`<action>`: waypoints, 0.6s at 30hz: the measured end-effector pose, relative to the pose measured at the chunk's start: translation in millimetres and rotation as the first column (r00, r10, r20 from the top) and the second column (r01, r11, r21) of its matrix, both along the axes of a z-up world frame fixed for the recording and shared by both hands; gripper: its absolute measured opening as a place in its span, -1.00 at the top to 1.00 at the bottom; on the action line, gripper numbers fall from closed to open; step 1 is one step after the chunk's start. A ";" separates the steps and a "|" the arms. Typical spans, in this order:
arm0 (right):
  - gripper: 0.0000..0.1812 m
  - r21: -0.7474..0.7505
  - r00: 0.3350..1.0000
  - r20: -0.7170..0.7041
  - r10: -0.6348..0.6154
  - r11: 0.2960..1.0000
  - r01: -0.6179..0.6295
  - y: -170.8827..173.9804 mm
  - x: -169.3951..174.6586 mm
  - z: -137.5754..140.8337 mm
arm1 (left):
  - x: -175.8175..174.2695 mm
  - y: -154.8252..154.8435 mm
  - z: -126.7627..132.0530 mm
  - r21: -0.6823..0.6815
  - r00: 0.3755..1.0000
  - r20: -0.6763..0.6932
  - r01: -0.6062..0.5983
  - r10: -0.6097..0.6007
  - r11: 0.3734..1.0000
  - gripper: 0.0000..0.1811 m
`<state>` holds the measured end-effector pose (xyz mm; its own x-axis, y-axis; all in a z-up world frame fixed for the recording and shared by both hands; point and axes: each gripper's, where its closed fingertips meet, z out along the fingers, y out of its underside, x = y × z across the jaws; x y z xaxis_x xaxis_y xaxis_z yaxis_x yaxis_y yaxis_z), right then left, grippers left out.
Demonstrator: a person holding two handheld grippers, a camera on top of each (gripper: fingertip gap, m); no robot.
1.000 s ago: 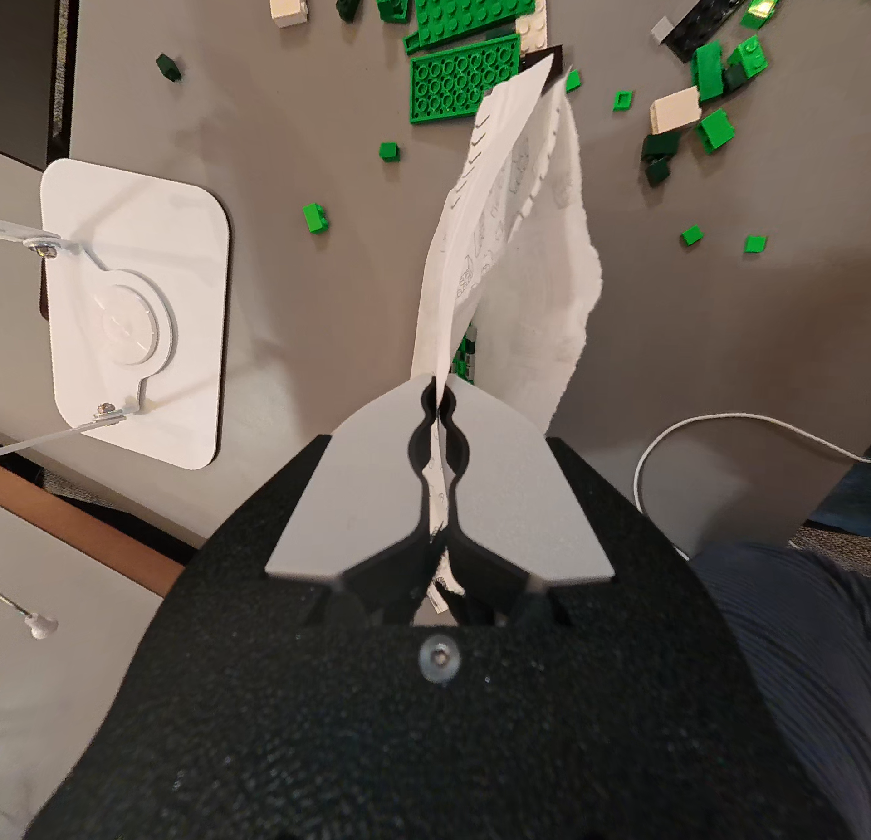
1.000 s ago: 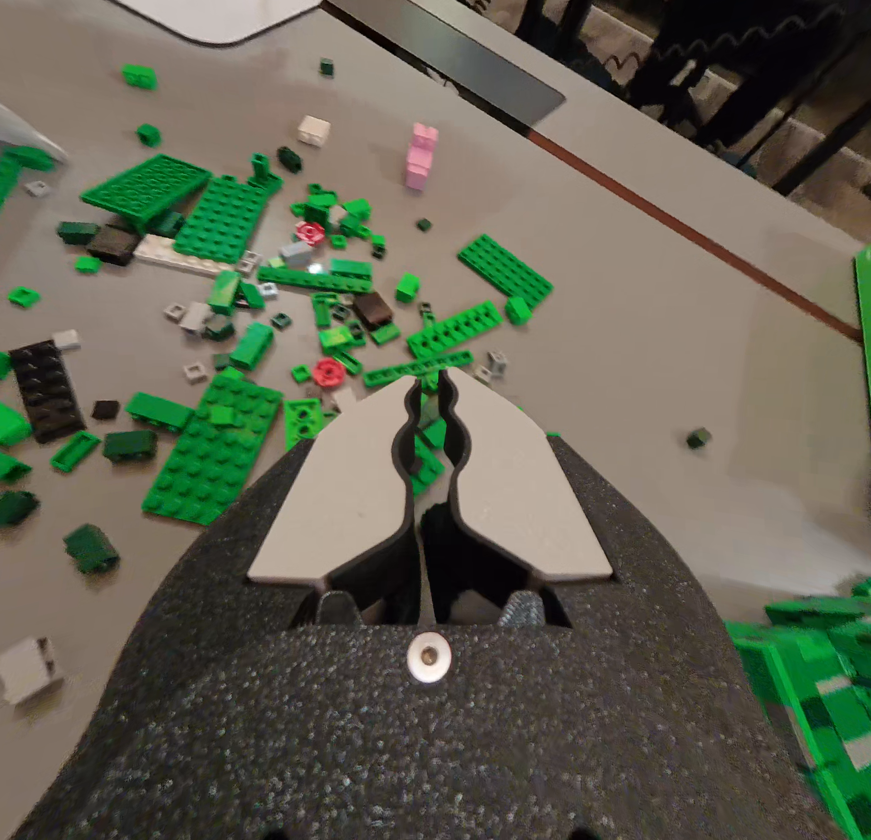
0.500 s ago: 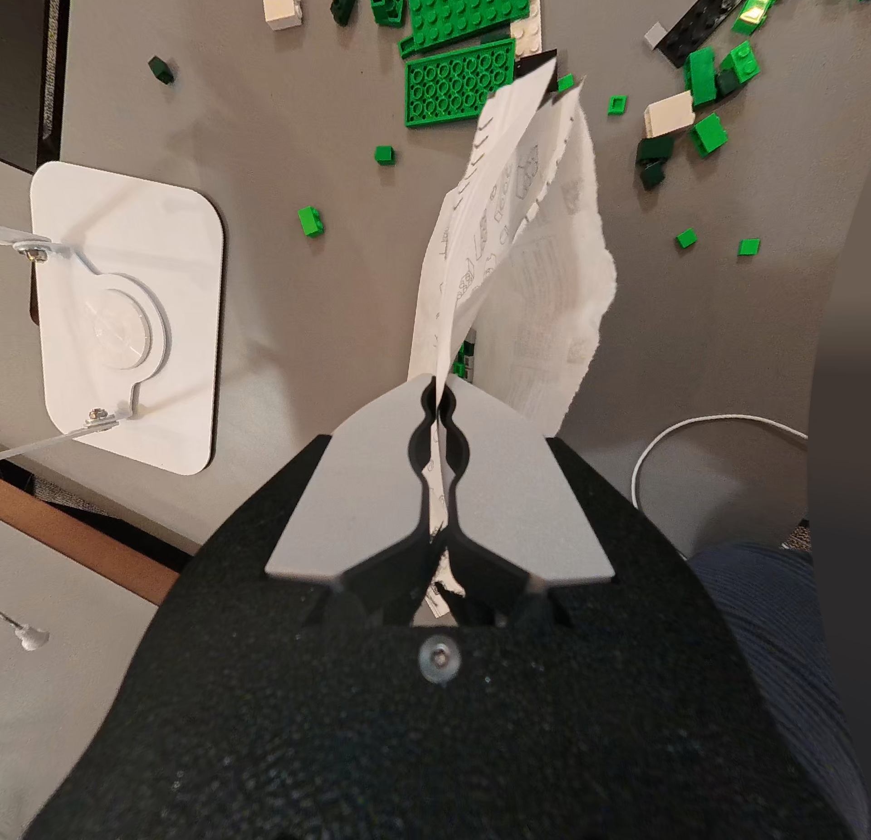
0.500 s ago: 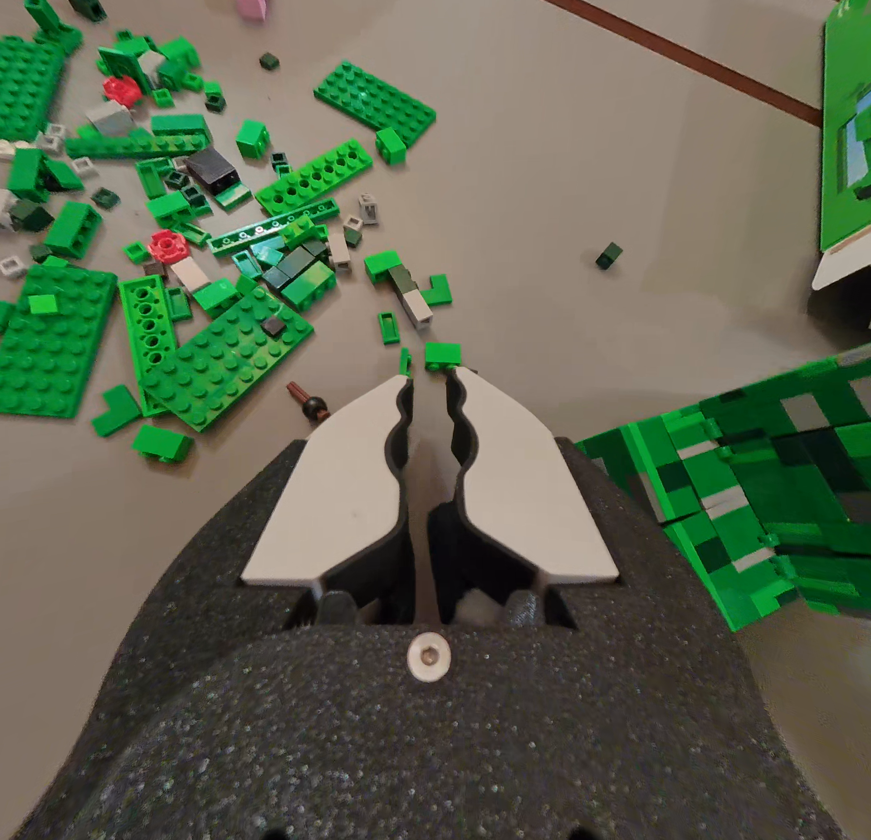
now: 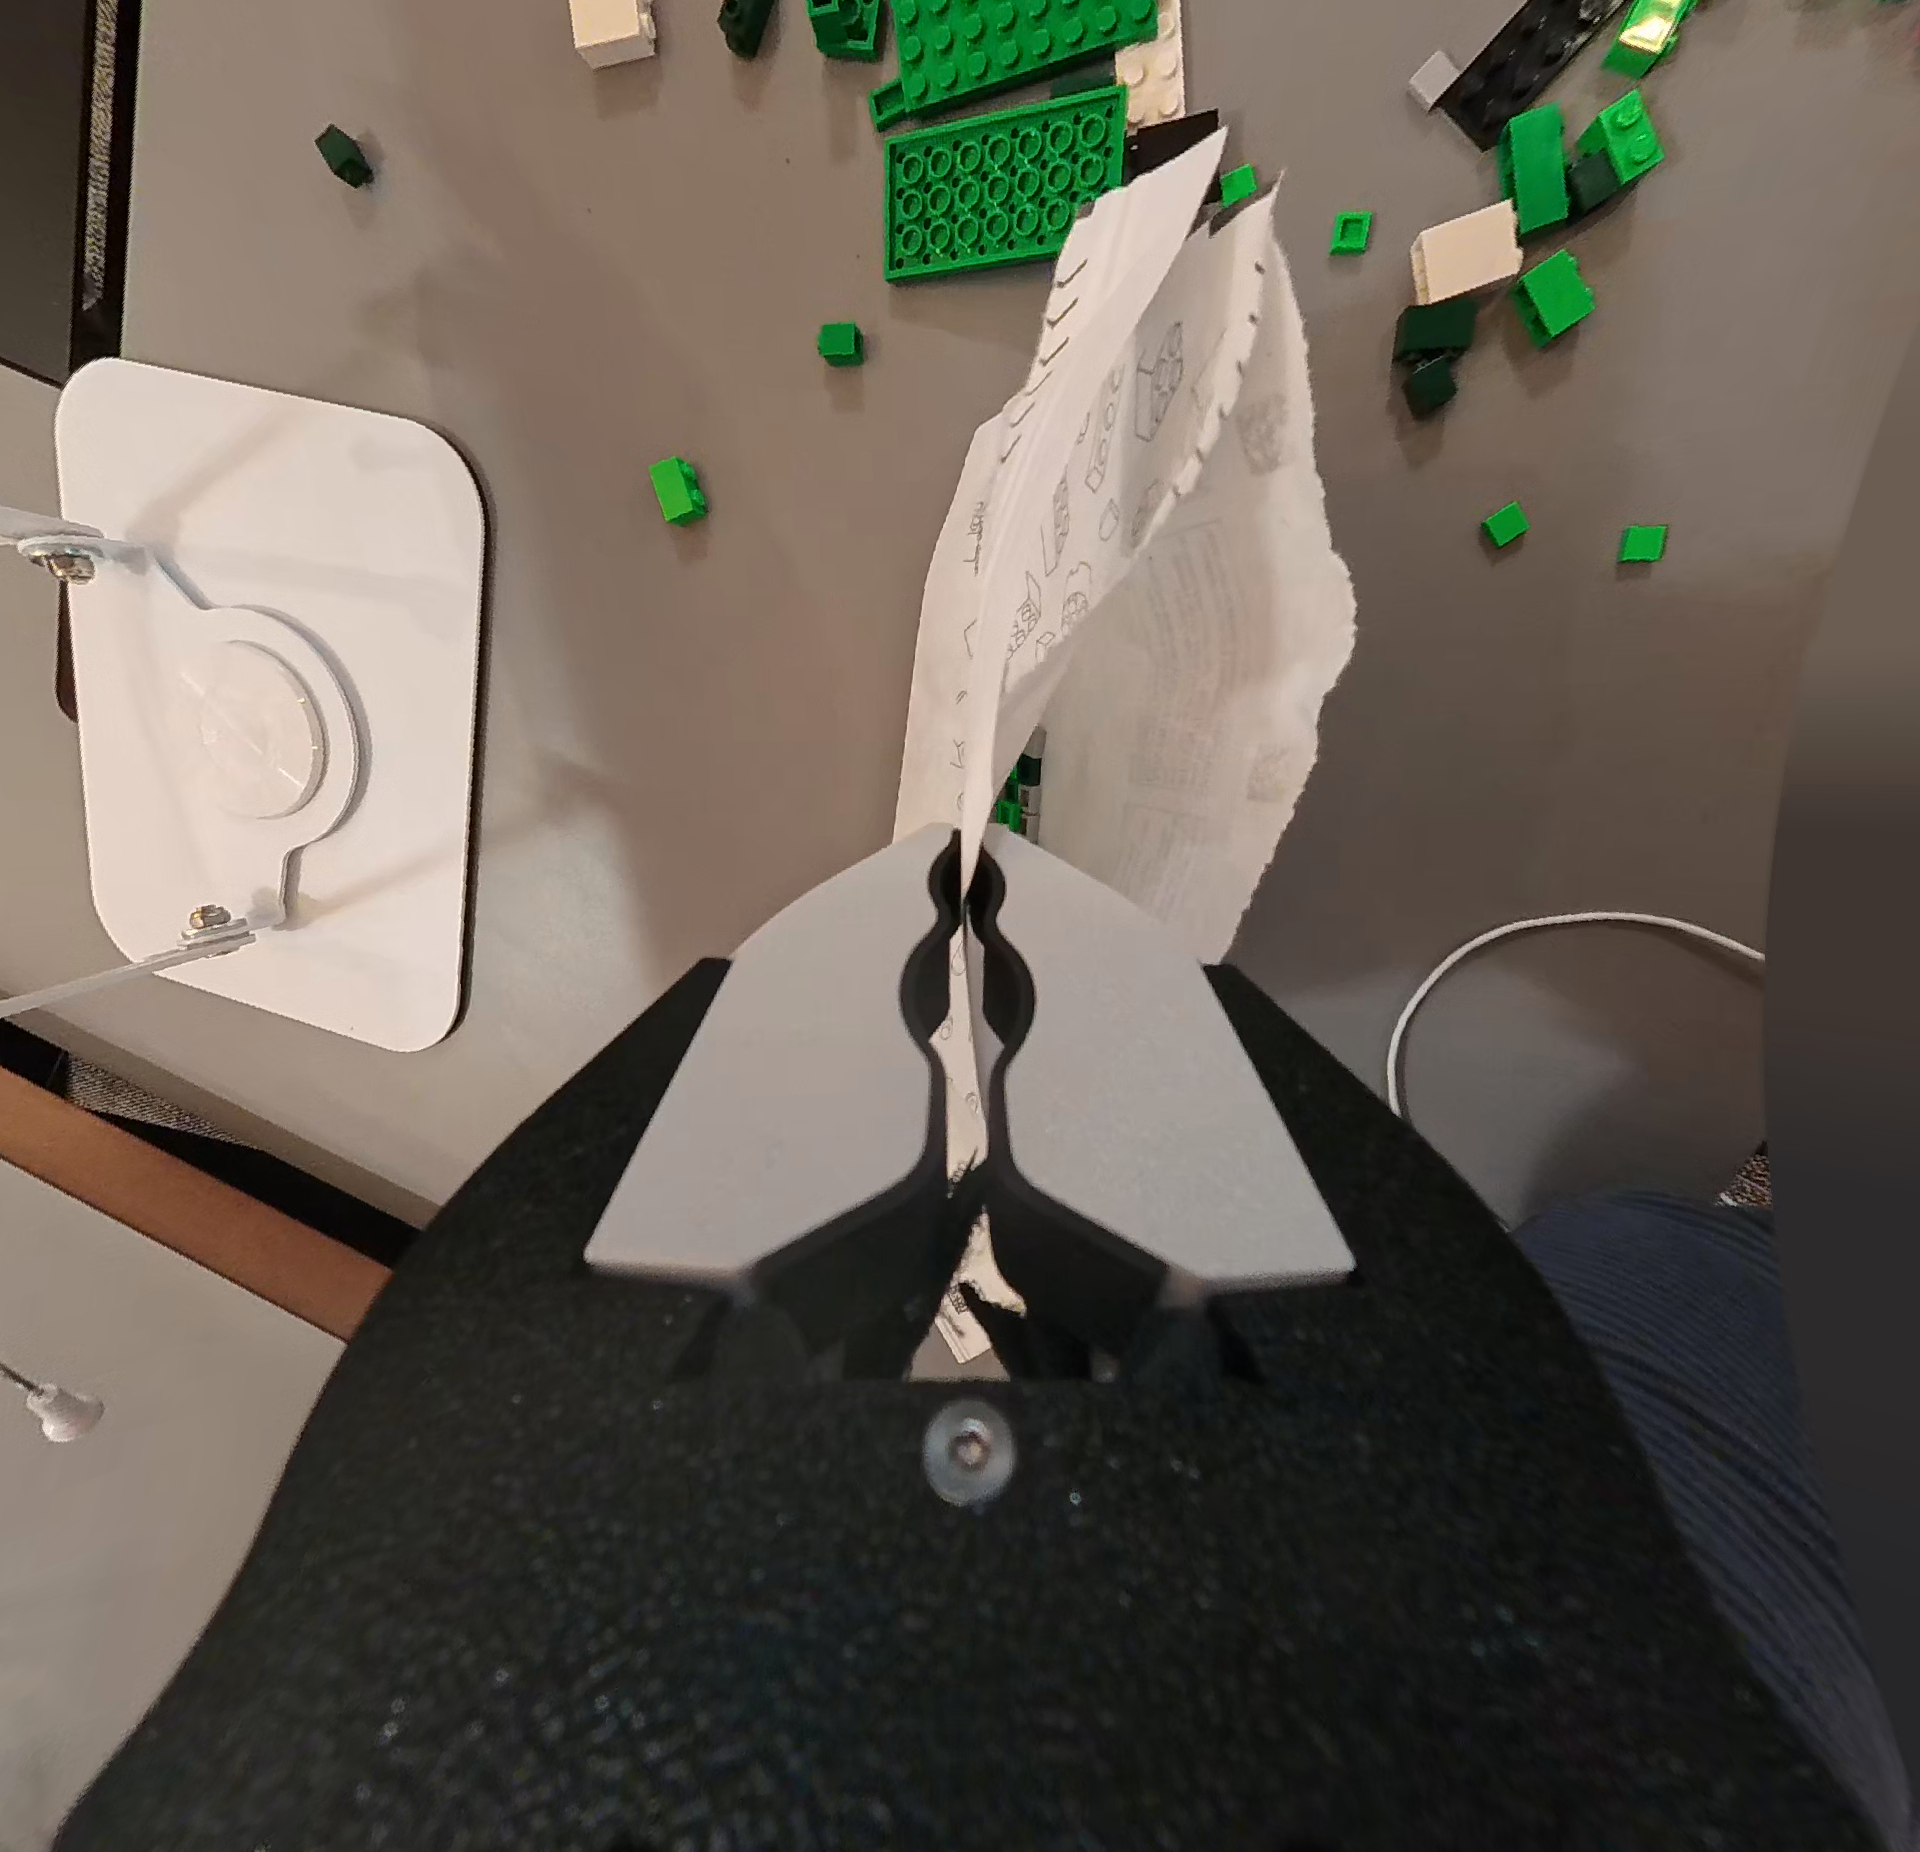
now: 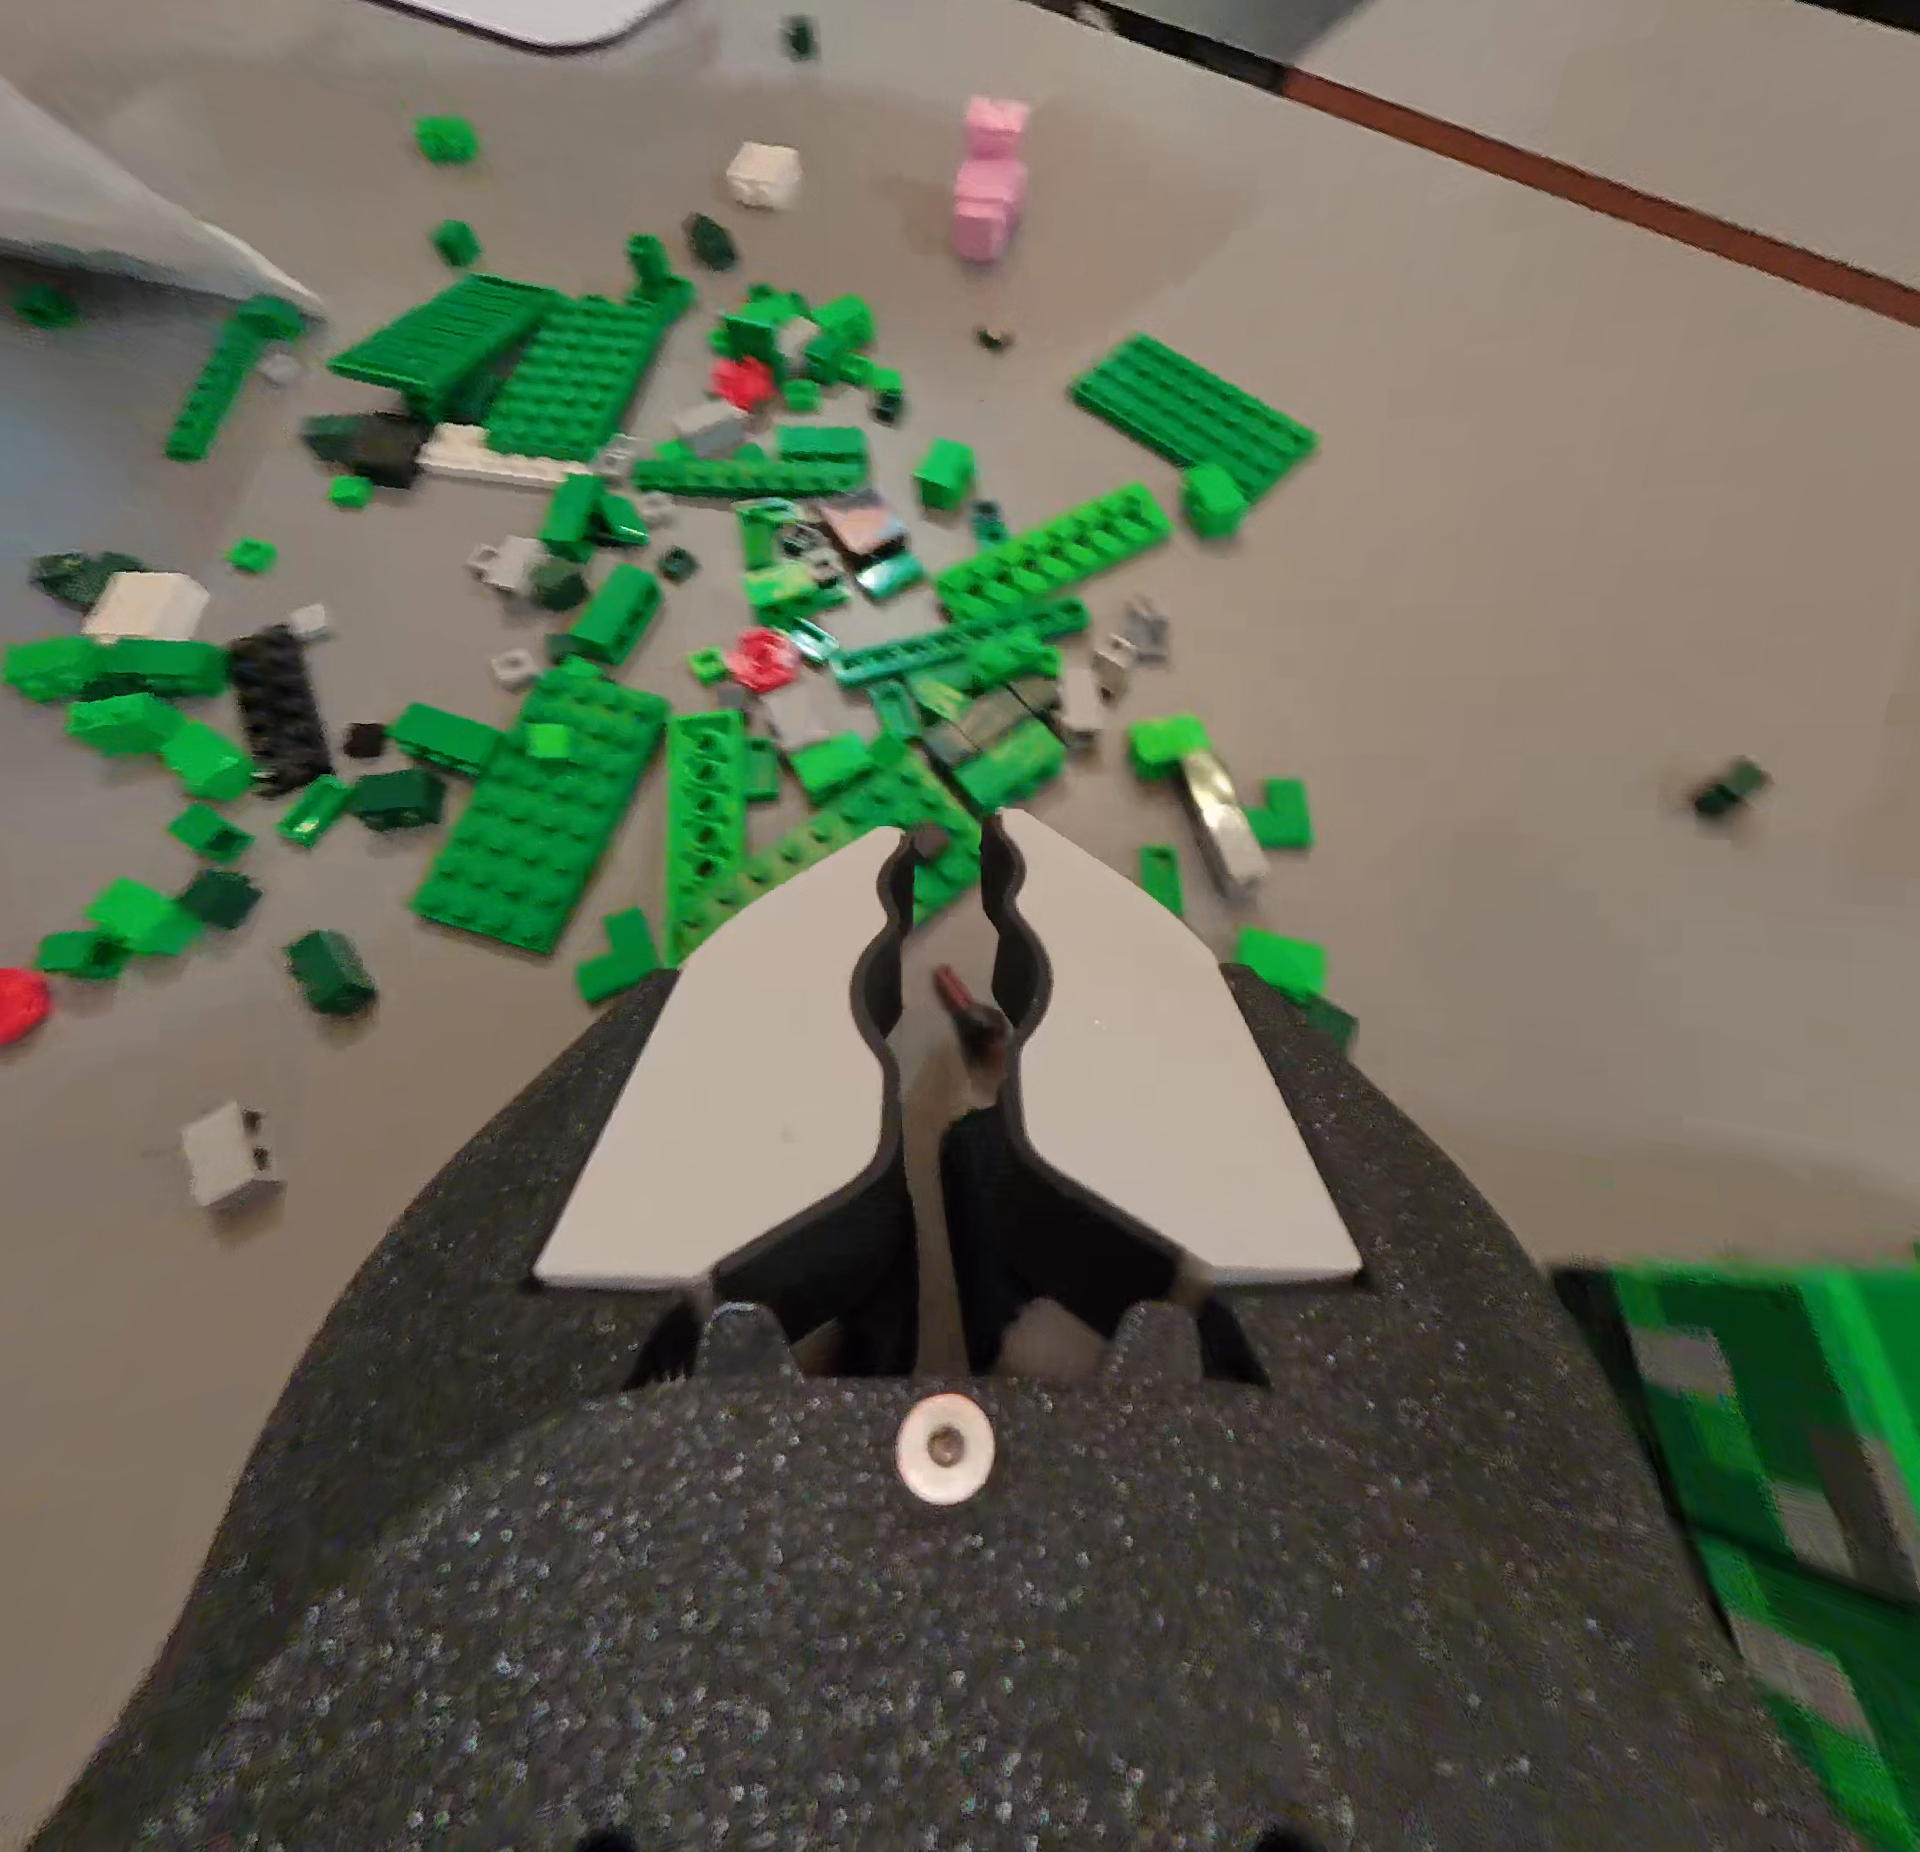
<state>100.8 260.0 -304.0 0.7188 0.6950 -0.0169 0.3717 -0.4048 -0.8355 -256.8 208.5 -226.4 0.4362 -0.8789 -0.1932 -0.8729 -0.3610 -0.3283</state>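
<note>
Grey tabletop [image 6: 1507, 659], brown strip [image 6: 1600, 192] between panels, white plate [image 5: 270, 701] at edge.

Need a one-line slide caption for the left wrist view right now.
Left gripper shut on a torn white paper bag, held above a grey table scattered with green bricks.

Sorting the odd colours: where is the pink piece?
Right wrist view, upper middle: the pink piece stands alone on the grey table, beyond the green brick pile.

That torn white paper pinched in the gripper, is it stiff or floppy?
Probably floppy and light: the paper bag, clamped by the left gripper, bows sideways and splays apart. Its ragged edge suggests that it tears easily.
</note>
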 end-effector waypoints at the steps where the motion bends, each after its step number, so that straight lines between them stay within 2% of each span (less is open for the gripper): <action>1: 0.86 0.015 0.999 -0.003 0.036 0.999 -0.036 -1.1 -10.6 1.7 | 0.2 -0.1 0.0 0.000 1.000 -0.001 0.001 -0.001 1.000 1.00; 7: 0.80 -0.050 0.972 0.151 0.178 0.984 -0.173 -0.2 -45.0 -17.7 | 0.2 -0.7 0.2 -0.002 1.000 -0.001 -0.002 0.002 1.000 1.00; 18: 0.84 -0.137 0.946 0.194 0.259 0.962 -0.235 5.9 -55.8 -26.9 | 0.0 -3.0 1.4 0.000 1.000 -0.004 0.000 0.000 1.000 1.00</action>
